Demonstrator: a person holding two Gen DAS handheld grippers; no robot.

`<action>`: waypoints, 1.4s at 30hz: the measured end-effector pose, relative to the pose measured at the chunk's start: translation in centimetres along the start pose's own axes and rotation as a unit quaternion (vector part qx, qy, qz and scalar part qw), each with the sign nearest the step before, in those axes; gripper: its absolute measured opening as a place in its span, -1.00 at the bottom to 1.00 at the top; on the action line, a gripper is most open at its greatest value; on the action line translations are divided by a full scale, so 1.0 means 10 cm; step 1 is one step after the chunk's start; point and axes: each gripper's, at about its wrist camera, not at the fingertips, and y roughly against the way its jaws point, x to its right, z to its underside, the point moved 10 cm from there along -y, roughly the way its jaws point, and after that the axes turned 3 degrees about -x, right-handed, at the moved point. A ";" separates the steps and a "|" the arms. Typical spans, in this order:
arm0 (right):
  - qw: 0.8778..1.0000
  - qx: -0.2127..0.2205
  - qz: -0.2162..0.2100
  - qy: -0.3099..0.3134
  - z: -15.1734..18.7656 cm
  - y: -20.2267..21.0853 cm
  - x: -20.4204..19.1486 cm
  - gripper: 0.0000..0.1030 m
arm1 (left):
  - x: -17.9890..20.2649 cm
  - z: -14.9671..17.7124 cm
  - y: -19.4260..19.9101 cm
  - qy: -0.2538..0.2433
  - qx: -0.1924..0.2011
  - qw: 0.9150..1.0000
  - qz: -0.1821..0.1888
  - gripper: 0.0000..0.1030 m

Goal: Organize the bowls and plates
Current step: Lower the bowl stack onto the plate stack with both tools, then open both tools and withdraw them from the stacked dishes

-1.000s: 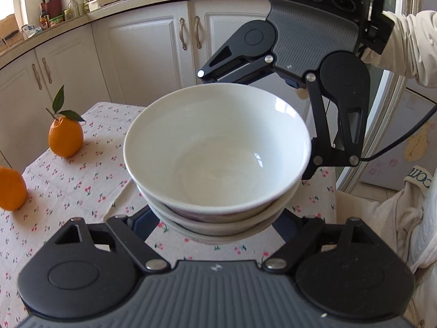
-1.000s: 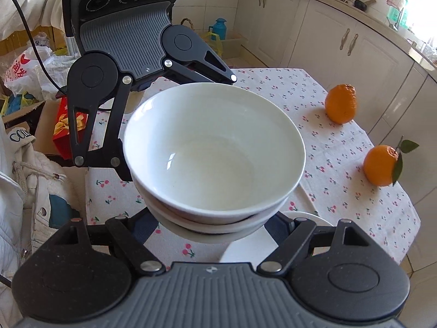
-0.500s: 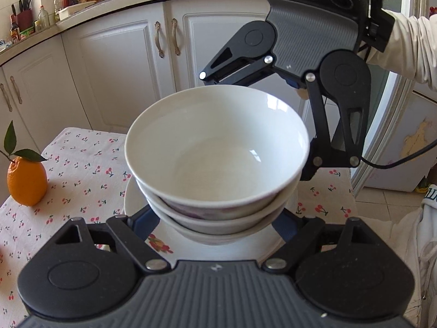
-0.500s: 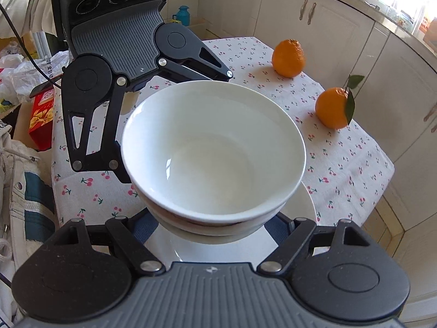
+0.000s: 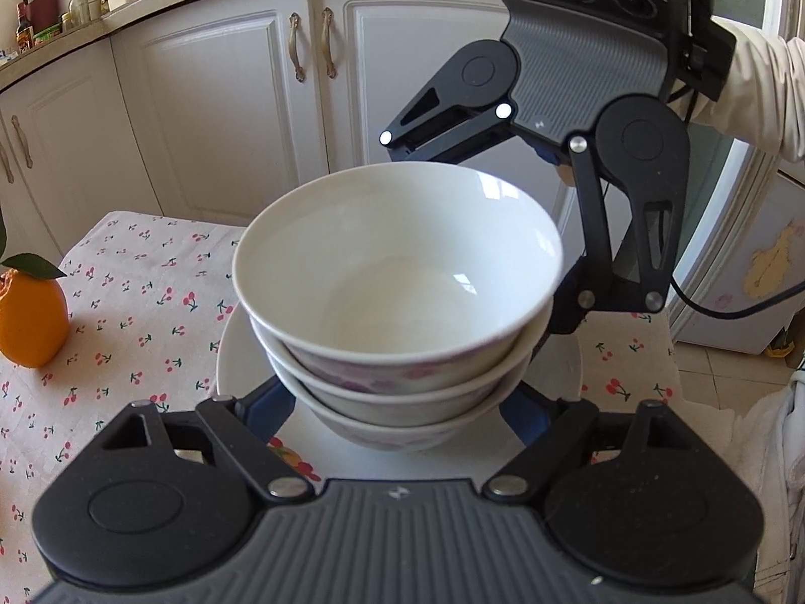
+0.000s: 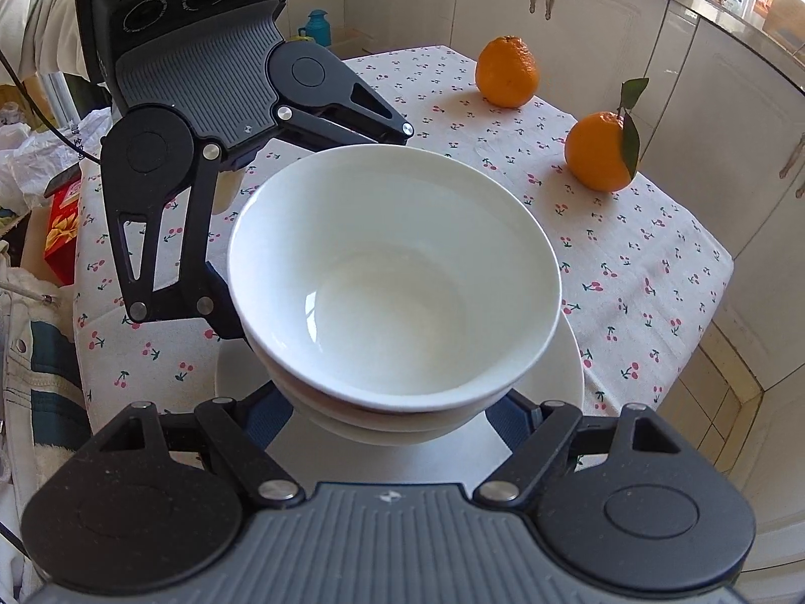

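three nested bowls (image 5: 397,302) over a white plate (image 5: 236,352), left gripper (image 5: 397,418) and right gripper (image 6: 382,418) both clamped on the stack from opposite sides, right view shows two oranges (image 6: 507,70), left view only one

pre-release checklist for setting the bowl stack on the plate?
1. Bowl stack nested straight: ok, three bowls, rims level.
2. Stack over the plate: ok, roughly centered.
3. Left gripper and right gripper on opposite sides of the stack: ok.
4. Stack bottom touching the plate: cannot tell.
5. Oranges apart from the plate: ok.
6. Plate fully on the tablecloth: cannot tell, its near edge is hidden.
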 end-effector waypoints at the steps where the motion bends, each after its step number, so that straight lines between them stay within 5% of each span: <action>1: 1.000 0.002 0.002 0.002 0.00 0.00 0.00 0.68 | 0.00 0.00 0.00 0.001 0.000 1.000 0.000 0.69; 11: 1.000 0.007 0.024 0.009 -0.02 0.04 -0.03 0.70 | -0.05 0.06 0.01 0.034 0.000 0.999 0.001 0.70; 20: 0.998 0.001 0.063 -0.025 0.05 0.08 -0.14 0.88 | 0.08 0.12 0.36 0.031 0.018 0.997 -0.074 0.86; 26: 0.980 0.007 0.142 -0.141 0.18 0.27 -0.19 0.95 | 0.32 0.17 0.88 0.075 0.075 0.983 -0.149 0.94; 32: 0.922 0.013 0.233 -0.309 0.31 0.55 -0.34 1.00 | 0.59 0.21 1.28 0.130 0.118 0.952 -0.251 0.95; 37: 0.877 0.067 0.273 -0.390 0.35 0.77 -0.60 1.00 | 0.59 0.40 1.45 0.242 0.098 0.908 -0.328 0.95; 42: 0.860 0.099 0.287 -0.409 0.27 0.87 -0.86 1.00 | 0.59 0.60 1.62 0.320 0.080 0.870 -0.366 0.95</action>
